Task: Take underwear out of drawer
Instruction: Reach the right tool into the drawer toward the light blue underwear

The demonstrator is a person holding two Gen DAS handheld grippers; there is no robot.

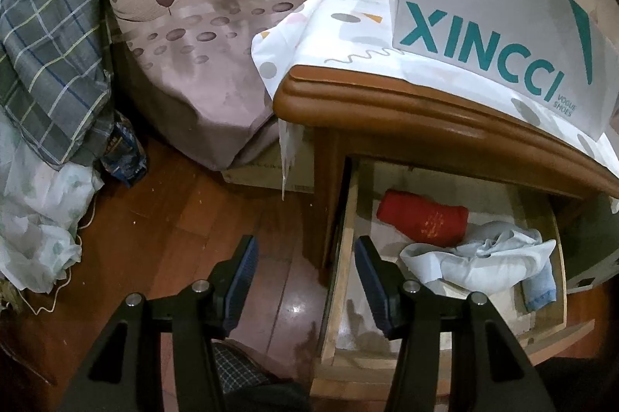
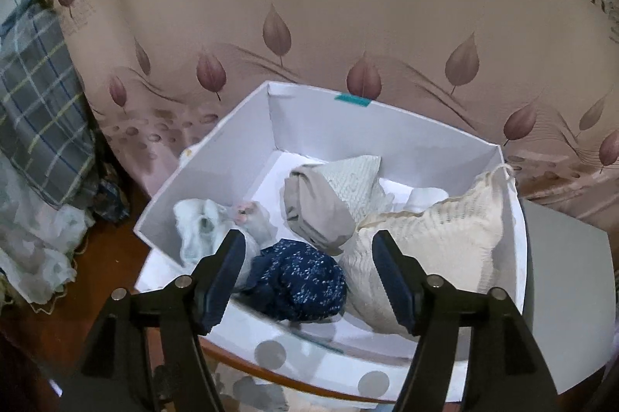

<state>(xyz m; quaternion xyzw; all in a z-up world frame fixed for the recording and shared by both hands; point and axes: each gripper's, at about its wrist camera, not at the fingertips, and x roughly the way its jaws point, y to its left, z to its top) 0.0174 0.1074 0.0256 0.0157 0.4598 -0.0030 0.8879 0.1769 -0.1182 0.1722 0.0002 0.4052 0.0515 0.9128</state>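
Below my left fingers (image 1: 305, 263), which hang parted and empty over the drawer's (image 1: 344, 218) side edge, the open drawer under the tabletop (image 1: 387, 98) holds a red roll (image 1: 421, 218) at the back and crumpled pale-blue underwear (image 1: 483, 257) just in front of it, touching. My right fingers (image 2: 309, 253) stand spread over the white box (image 2: 348, 125) on the tabletop, grasping nothing, with a navy speckled bundle (image 2: 301, 288) lying loose between them. Around it in the box lie a cream knit piece (image 2: 433, 238), a beige roll (image 2: 317, 214) and a white piece (image 2: 201, 230).
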